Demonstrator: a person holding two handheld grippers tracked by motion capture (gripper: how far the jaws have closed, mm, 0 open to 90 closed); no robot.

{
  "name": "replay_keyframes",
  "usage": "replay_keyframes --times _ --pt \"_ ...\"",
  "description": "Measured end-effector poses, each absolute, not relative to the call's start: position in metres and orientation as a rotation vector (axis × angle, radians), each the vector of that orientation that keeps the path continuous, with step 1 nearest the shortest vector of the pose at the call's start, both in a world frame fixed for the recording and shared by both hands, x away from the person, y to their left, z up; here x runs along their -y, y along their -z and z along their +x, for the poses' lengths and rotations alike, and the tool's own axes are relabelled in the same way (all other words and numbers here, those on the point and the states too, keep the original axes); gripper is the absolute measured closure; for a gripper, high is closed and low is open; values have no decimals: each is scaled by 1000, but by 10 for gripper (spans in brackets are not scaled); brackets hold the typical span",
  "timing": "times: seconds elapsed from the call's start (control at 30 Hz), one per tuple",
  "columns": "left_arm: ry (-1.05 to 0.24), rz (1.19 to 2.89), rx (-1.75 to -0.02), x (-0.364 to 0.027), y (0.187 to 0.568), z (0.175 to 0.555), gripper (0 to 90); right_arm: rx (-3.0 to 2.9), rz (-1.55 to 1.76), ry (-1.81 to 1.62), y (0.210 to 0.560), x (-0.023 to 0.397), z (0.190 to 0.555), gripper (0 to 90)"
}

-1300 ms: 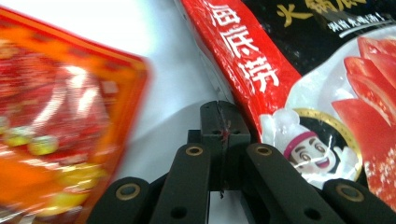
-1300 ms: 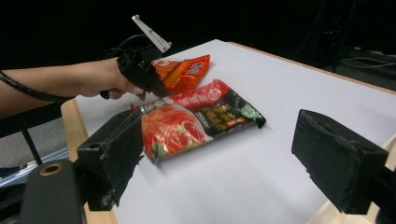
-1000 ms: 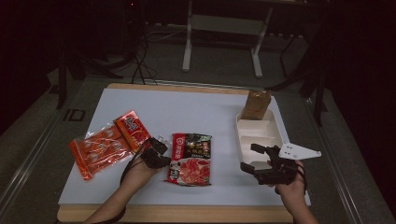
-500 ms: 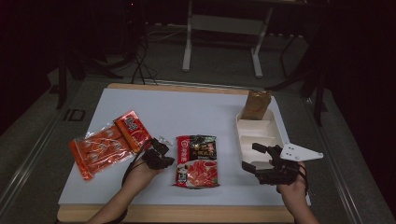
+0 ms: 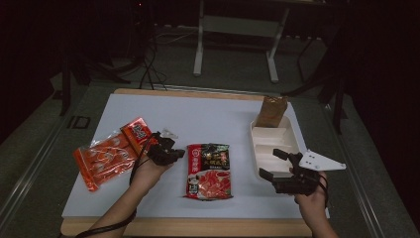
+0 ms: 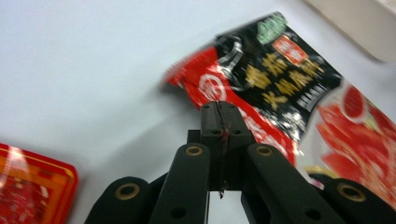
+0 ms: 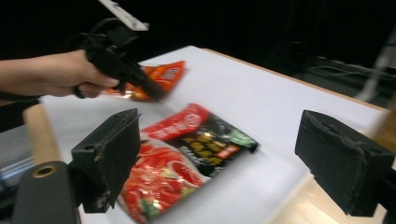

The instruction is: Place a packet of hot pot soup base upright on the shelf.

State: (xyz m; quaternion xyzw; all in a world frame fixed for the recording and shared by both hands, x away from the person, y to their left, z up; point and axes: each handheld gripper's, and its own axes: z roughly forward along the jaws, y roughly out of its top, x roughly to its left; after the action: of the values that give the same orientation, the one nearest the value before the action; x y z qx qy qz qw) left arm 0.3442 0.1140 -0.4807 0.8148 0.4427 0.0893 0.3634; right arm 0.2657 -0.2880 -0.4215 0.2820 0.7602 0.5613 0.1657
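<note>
Your left gripper has its jaws pressed flat together with nothing caught between them; you can see that best in the left gripper view, where the two black tips meet in one seam. It sits just off the left edge of the red and black packet, not touching it as far as I can tell. In the left gripper view the packet lies just beyond the closed tips, a bit blurred, with its near corner curling up off the white table.

Your right gripper is the opposite: jaws spread wide and holding nothing, and they've just been opening a touch more. It hangs over the near end of the white tray on the right side of the table. In the right gripper view the packet lies flat on the white surface out past the jaws, with your other hand and its gripper beyond it.

The packet itself lies flat in the middle of the table, between your two hands, closer to the near edge. Off to the left are two orange packets, side by side and overlapping a bit. A brown paper bag stands upright at the far end of the tray.
</note>
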Motion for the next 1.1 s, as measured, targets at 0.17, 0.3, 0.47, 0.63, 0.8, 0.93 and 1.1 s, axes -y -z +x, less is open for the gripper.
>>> replay_keyframes --times 0.17,0.3,0.47,0.63,0.8,0.93,1.1 --pt "-255 2081 -1167 -106 481 354 667 -2146 833 -1623 420 292 266 140" --pt "-229 2054 -1172 -103 481 362 551 -2149 835 -1626 420 292 265 139" --pt "-228 2052 -1180 -101 484 374 388 -2160 840 -1621 420 292 265 139" --pt "-224 2044 -1172 -100 491 385 352 -2171 845 -1628 422 291 266 139" --pt "-241 2072 -1141 -95 501 392 378 -2191 834 -1618 423 289 266 139" --pt "-241 2084 -1151 -91 508 395 426 -2212 829 -1615 425 288 267 140" --pt "-213 2116 -1165 -85 519 401 510 -2225 821 -1607 426 286 267 139"
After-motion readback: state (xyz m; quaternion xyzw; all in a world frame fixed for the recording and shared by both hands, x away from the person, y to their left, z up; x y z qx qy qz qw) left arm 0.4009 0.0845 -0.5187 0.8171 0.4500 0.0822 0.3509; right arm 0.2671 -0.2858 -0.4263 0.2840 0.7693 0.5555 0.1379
